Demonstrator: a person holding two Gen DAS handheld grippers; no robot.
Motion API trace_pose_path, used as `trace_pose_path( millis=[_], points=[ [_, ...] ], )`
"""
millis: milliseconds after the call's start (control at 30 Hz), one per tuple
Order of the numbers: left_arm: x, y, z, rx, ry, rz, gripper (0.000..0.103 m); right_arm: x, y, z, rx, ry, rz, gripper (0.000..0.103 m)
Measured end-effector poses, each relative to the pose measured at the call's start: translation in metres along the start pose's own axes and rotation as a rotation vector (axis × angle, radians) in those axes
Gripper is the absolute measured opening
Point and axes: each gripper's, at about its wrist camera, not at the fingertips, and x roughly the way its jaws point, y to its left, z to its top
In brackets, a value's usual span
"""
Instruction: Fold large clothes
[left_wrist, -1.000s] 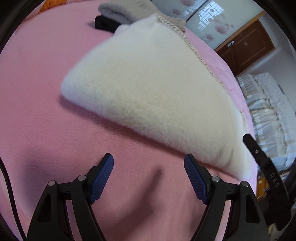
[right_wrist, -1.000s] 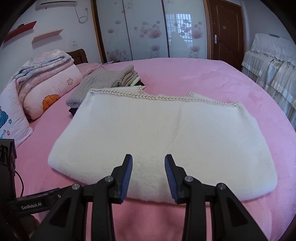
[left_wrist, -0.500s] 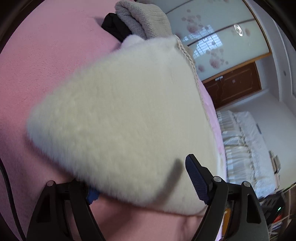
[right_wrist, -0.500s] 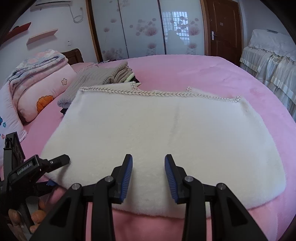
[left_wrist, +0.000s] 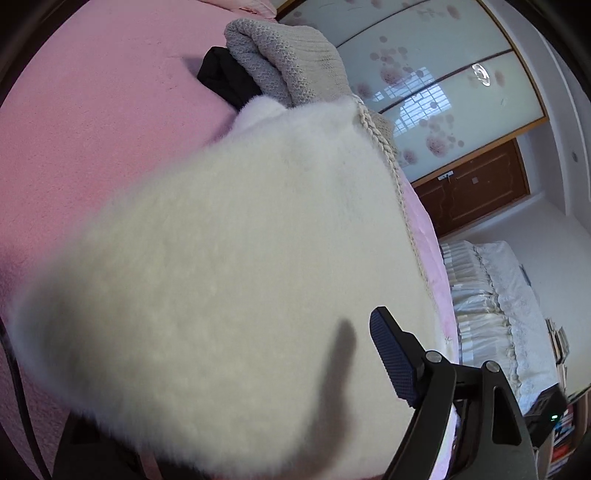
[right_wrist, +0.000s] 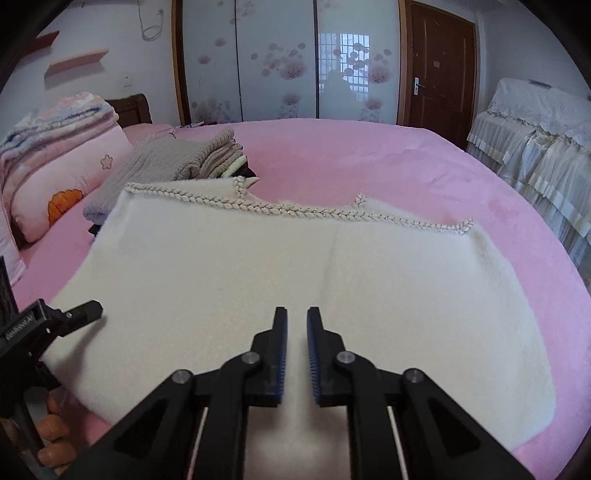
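white plush fleece, the large garment (right_wrist: 295, 280) lies spread flat on the pink bed (right_wrist: 369, 162), its braided trim (right_wrist: 295, 212) along the far edge and a pile of folded grey knits (right_wrist: 177, 162) just beyond its far left corner. the left tongs (left_wrist: 236, 413) are at the garment's near left corner, one finger over the pile and the other hidden under it, set wide and not yet pinched. the right tongs (right_wrist: 294, 354) hover over the near hem at the middle, narrow, with a slim gap and nothing clamped. the step looks like taking hold of the near edge for a fold. next, both tongs would need to nip the hem firmly, since thick fleece may slip.
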Motion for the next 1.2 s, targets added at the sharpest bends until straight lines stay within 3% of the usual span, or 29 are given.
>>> trace_pose_path(
  millis=[33,67,167,233,467,633,733,800,900,1000,1067,1133,1200],
  points=[
    [-0.003,-0.001,0.004,-0.001,-0.004,-0.003,0.08,0.007,0.001,0.001,-0.003,0.016,0.014,0.004],
    [-0.005,-0.003,0.006,0.011,-0.015,0.005,0.073,0.013,0.004,0.001,-0.01,0.028,0.028,0.004],
    [-0.009,-0.022,0.003,0.124,-0.062,0.106,0.025,0.026,0.017,-0.003,-0.089,0.053,0.014,0.003],
    [-0.021,-0.029,0.007,0.17,-0.093,0.104,0.023,0.04,0.02,-0.007,-0.115,0.095,0.016,0.003],
    [-0.06,-0.099,-0.015,0.361,-0.215,0.042,0.02,0.051,-0.002,-0.005,-0.006,0.121,0.14,0.003],
    [-0.063,-0.171,-0.042,0.5,-0.196,-0.049,0.02,0.053,-0.023,0.002,0.08,0.165,0.266,0.003],
    [-0.054,-0.208,-0.06,0.56,-0.18,-0.082,0.02,0.036,-0.063,0.008,0.236,0.196,0.384,0.003],
    [-0.043,-0.231,-0.076,0.588,-0.154,-0.113,0.02,0.012,-0.092,0.006,0.283,0.145,0.345,0.003],
    [-0.022,-0.26,-0.105,0.635,-0.115,-0.164,0.02,-0.027,-0.145,-0.006,0.331,0.064,0.217,0.003],
    [0.014,-0.285,-0.145,0.696,-0.033,-0.189,0.02,-0.056,-0.196,-0.032,0.383,0.039,0.058,0.003],
    [0.053,-0.291,-0.179,0.755,0.069,-0.146,0.02,-0.066,-0.223,-0.051,0.422,0.06,-0.006,0.003],
    [0.085,-0.288,-0.212,0.824,0.144,-0.056,0.02,-0.071,-0.243,-0.07,0.457,0.093,-0.045,0.003],
    [0.097,-0.282,-0.235,0.911,0.136,0.006,0.02,-0.073,-0.253,-0.083,0.481,0.117,-0.061,0.003]
  ],
)
